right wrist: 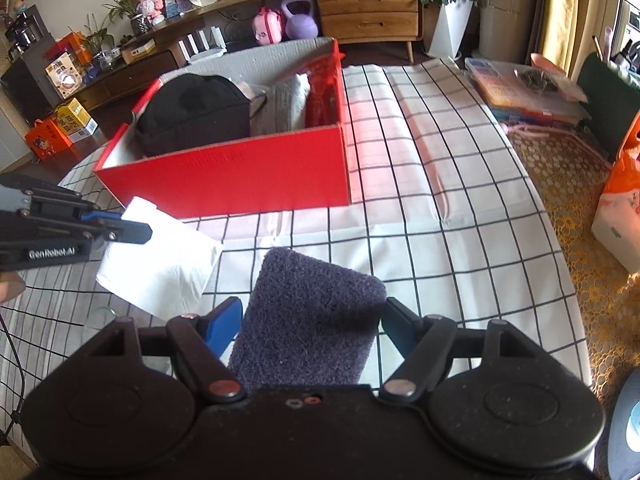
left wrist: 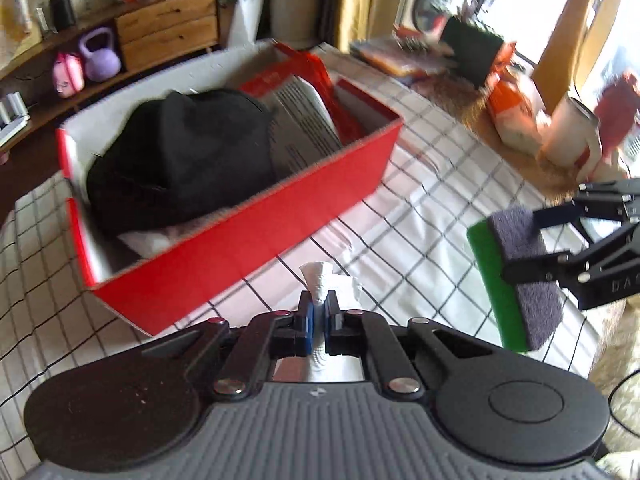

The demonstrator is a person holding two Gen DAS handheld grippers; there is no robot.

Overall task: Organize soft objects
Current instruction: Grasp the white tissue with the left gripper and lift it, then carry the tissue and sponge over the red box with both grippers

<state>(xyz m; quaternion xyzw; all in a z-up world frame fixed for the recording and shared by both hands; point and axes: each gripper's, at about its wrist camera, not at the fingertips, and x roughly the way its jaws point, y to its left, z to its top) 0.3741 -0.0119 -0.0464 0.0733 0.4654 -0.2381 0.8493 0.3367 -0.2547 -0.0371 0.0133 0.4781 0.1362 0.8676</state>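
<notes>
My left gripper (left wrist: 319, 304) is shut on a white tissue (left wrist: 320, 278), pinched thin between the blue pads. In the right wrist view that tissue (right wrist: 160, 256) hangs as a wide sheet from the left gripper (right wrist: 140, 230), above the checked cloth. My right gripper (right wrist: 312, 309) is shut on a sponge (right wrist: 316, 280) with a purple scouring face; its green body (left wrist: 492, 280) shows in the left wrist view, held by the right gripper (left wrist: 526, 244). Behind both stands a red box (right wrist: 240, 184) holding a black fabric bundle (right wrist: 192, 108) and a grey cushion (right wrist: 286, 104).
A checked tablecloth (right wrist: 440, 240) covers the table. A stack of flat boxes (right wrist: 532, 96) and an orange-and-white bag (right wrist: 620, 208) lie at the right. A white mug (left wrist: 572, 136) stands beyond the sponge. A wooden sideboard (right wrist: 368, 12) lines the far wall.
</notes>
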